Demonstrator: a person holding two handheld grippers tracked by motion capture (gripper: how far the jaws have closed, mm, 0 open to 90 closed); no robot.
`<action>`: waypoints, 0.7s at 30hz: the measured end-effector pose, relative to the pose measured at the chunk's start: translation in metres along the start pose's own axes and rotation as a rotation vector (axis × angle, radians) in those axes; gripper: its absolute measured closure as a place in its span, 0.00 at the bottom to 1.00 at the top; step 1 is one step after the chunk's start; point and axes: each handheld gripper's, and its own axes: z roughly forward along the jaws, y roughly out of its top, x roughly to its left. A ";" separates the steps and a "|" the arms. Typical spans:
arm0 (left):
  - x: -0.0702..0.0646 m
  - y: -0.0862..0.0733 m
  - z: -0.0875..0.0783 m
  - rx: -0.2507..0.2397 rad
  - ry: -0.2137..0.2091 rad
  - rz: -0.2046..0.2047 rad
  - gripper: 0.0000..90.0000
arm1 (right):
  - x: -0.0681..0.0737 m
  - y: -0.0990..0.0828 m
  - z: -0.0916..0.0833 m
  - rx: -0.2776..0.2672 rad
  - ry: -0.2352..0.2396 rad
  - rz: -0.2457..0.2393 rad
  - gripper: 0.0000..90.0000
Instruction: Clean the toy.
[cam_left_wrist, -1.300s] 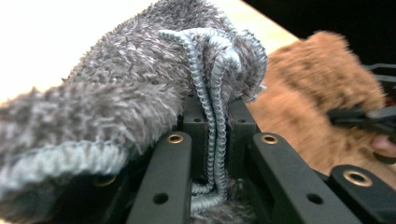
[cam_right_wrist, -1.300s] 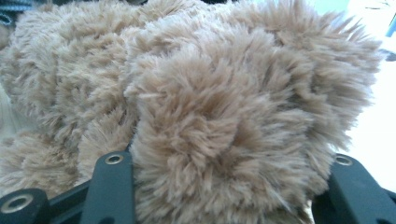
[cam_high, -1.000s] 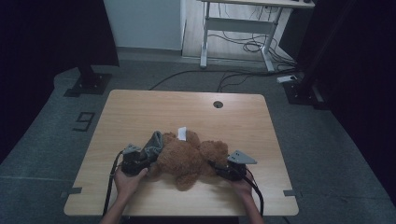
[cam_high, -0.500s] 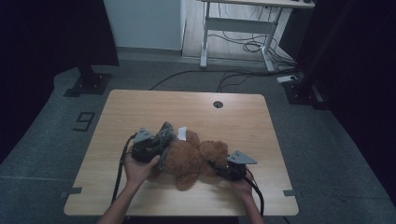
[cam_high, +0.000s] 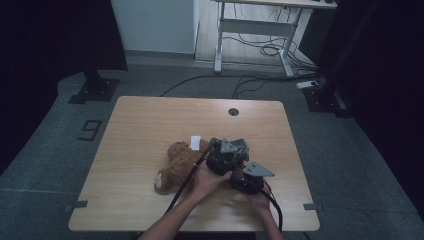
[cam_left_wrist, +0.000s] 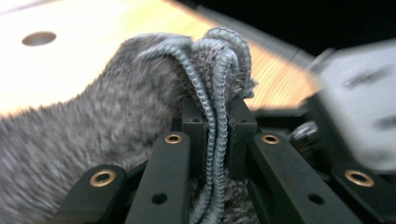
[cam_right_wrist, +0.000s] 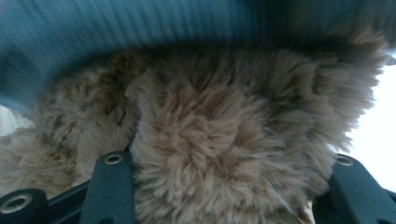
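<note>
Both grippers engaged: left gripper (cam_high: 226, 156) clamped on grey knit garment (cam_left_wrist: 116, 116); right gripper (cam_high: 248, 179) closed around brown teddy bear (cam_high: 181, 161), lying mid-table (cam_high: 150, 115); risked knit slipping out or snagging under hard pulling.

table: light wood table (cam_high: 150, 130), square-ish with rounded corners, pretty much bare wood on the left and far side
cable hole: dark round grommet hole (cam_high: 233, 111) near the far edge, a bit right of middle
tape marks: small grey tape strips (cam_high: 75, 205) at the near corners
floor: grey carpet (cam_high: 45, 150) all round the table
floor marking: a dark "9"-looking mark (cam_high: 89, 130) on the carpet just left of the table
stands: black stand base (cam_high: 93, 89) off the far left corner, another black stand base (cam_high: 325, 97) far right
desk behind: white desk frame (cam_high: 255, 30) at the back, with a tangle of cables (cam_high: 260, 50) on the floor under it
power strip: small white box (cam_high: 307, 84) on the floor near the right stand
</note>
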 end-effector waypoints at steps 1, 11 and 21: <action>0.004 -0.005 0.001 -0.019 -0.015 -0.027 0.90 | 0.000 0.000 0.000 0.007 -0.001 0.004 0.49; 0.062 -0.031 -0.038 -0.002 0.106 -0.147 0.91 | 0.001 -0.001 0.001 0.000 -0.005 -0.003 0.49; 0.101 -0.056 -0.081 -0.062 0.164 -0.229 0.90 | 0.001 -0.001 0.001 -0.004 -0.008 0.005 0.49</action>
